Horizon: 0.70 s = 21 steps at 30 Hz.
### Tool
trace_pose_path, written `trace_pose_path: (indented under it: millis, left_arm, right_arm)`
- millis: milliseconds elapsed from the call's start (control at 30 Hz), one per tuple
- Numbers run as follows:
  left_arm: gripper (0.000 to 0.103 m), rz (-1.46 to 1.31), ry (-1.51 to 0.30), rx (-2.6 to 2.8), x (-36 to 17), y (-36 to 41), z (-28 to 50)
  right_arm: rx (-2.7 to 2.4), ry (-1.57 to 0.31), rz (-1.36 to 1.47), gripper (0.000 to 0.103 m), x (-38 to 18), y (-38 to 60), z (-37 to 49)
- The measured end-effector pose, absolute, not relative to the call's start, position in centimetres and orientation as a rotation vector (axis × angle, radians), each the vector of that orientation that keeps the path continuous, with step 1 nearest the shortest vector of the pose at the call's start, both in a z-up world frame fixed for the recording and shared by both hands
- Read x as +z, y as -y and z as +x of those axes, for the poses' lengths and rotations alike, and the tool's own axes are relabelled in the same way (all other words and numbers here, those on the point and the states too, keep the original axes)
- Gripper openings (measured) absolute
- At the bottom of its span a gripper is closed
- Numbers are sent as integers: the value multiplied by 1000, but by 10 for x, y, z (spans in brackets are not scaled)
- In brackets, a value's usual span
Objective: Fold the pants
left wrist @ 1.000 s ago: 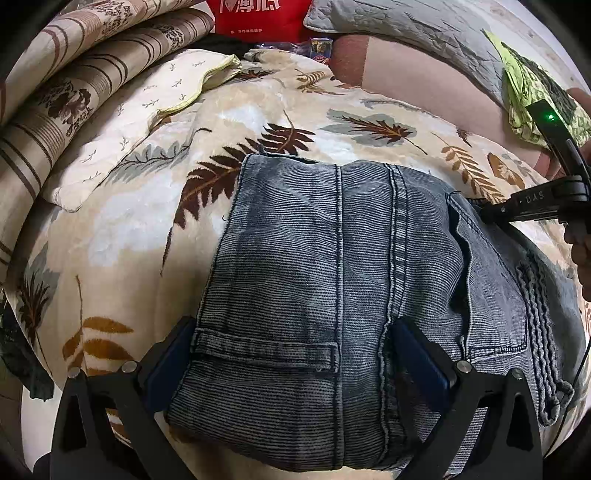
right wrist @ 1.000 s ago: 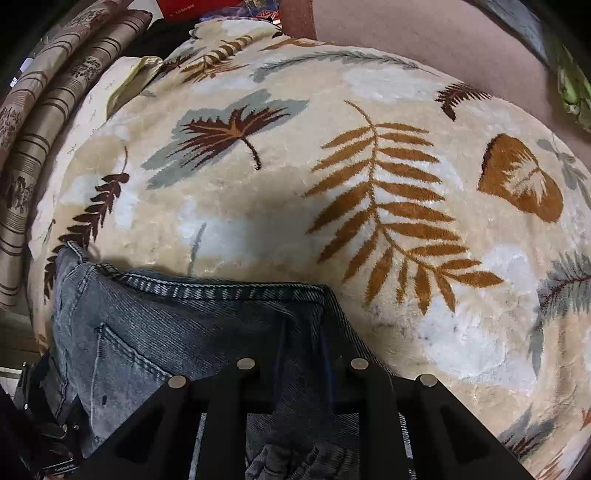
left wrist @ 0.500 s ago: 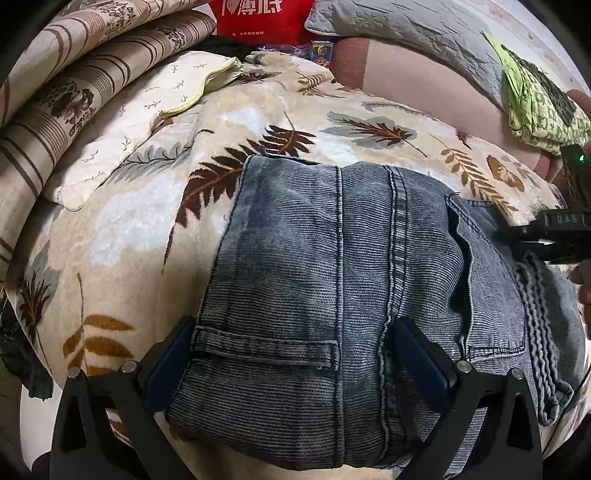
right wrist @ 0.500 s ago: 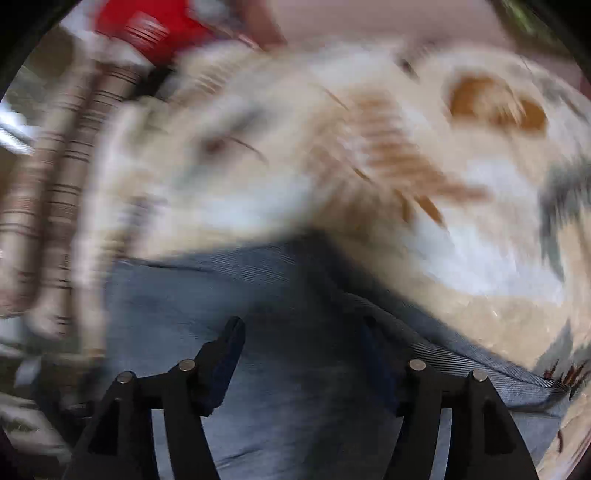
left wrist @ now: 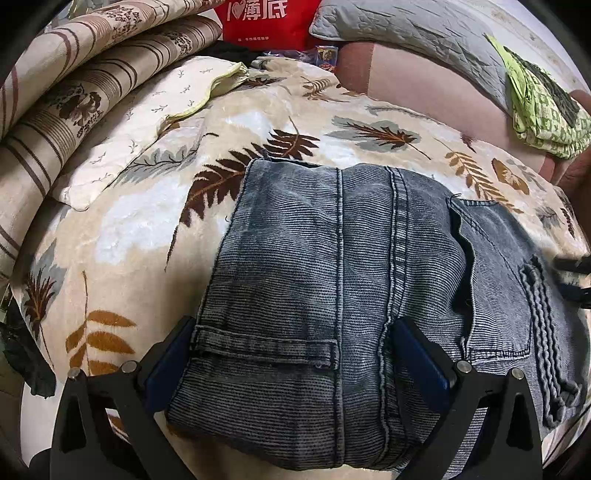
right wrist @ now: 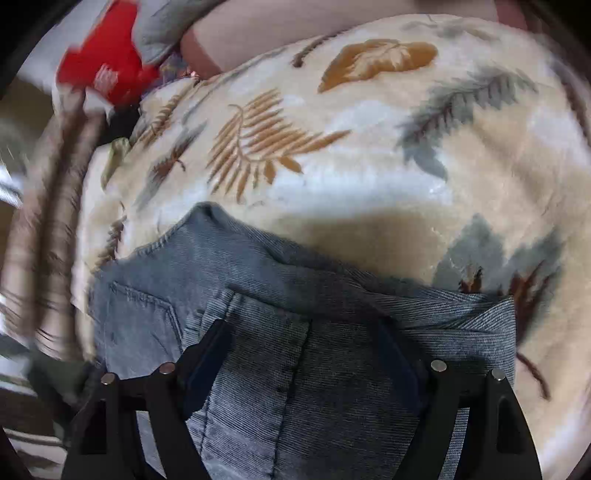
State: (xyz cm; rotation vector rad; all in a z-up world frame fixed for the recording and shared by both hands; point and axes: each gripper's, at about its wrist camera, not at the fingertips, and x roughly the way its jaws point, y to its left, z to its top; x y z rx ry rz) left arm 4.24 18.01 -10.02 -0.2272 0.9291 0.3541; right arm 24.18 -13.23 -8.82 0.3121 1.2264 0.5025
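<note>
Folded grey pants (left wrist: pixel 332 280) lie on a leaf-print blanket (left wrist: pixel 122 236) spread over a bed, toward its near edge.

Left view: the pants' far edge runs straight across the blanket, far-left corner square and flat on a brown fern print. A back pocket (left wrist: pixel 495 280) and a braided trim sit on the right part. Left gripper (left wrist: pixel 295 365) straddles the near fold, fingers (left wrist: pixel 168 360) wide apart either side of the denim with the fabric bulging between them; can't tell whether the pads press on it. Bare blanket lies left of and beyond the pants. Blanket's far-left edge meets a cream pillow (left wrist: pixel 147 122) and striped rolled bedding (left wrist: pixel 74 92). Past the far edge are a red bag (left wrist: pixel 266 18), a grey quilted pillow (left wrist: pixel 406 33) and a green patterned cloth (left wrist: pixel 543 107) at far right. A dark blurred bit of the other gripper shows at the right rim, just beside the trim.

Right view, blurred at left: right gripper (right wrist: pixel 310 365) is over the pants (right wrist: pixel 258 332), jaws opening, denim lying between the fingers (right wrist: pixel 207 354) but not pinched. The waistband edge rises in a rumpled ridge across the frame, a loose corner poking up at the left. Beyond it the blanket (right wrist: pixel 369 147) is bare out to its far and right edges.
</note>
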Motion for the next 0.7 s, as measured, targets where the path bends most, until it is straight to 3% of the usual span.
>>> trace_pose_path:
  millis: [233, 400, 533, 700]
  left_arm:
    - [103, -226, -922, 362, -101, -180, 42]
    - [103, -229, -922, 362, -101, -179, 41]
    - [103, -248, -913, 356, -92, -182, 36]
    - [103, -341, -814, 385, -66, -193, 12]
  right_arm:
    - [570, -1103, 244, 82, -32, 141, 186]
    - [635, -1141, 211, 82, -43, 137, 136]
    - [576, -1198, 103, 83, -81, 130, 127]
    - [606, -1105, 82, 83, -43, 120, 116]
